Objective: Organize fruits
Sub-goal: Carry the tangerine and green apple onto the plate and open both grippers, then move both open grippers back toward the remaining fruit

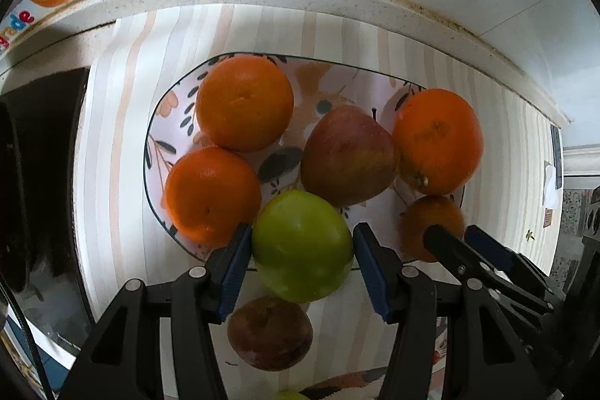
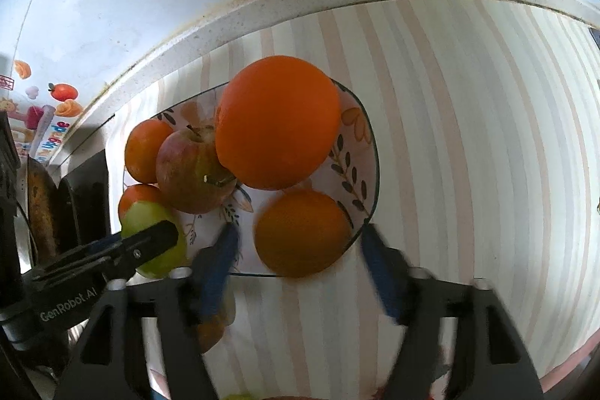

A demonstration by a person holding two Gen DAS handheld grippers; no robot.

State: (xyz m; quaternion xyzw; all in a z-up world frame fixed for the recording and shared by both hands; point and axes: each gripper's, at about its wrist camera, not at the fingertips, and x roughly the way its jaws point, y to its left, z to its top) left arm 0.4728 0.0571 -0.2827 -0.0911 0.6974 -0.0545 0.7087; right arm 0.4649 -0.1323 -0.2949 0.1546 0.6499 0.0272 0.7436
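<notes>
A: Floral plate (image 1: pixel 157 122) on the striped cloth (image 1: pixel 112 137), loaded: three oranges, one red apple (image 1: pixel 347 154), plus a fourth orange (image 2: pixel 302 231) at the near right rim.

B: Left gripper (image 1: pixel 302 250)?

A: Pointing steeply down, blue pads clamped on the green apple (image 1: pixel 302 246), held over the plate's near edge. A dark red apple (image 1: pixel 270 332) lies on the cloth below it, off the plate.

B: Right gripper (image 2: pixel 300 250)?

A: Fingers spread wide either side of that near orange, not touching it. Blurred, so the gaps are hard to judge.

B: Advice for the green apple?

A: Likely lower it into the bare patch between the near-left orange (image 1: pixel 212 194) and the red apple, part the pads only once it rests. Rim is shallow; a drop could roll it off.

B: Crowding?

A: Grippers sit close together. Keep the right one clear.
</notes>
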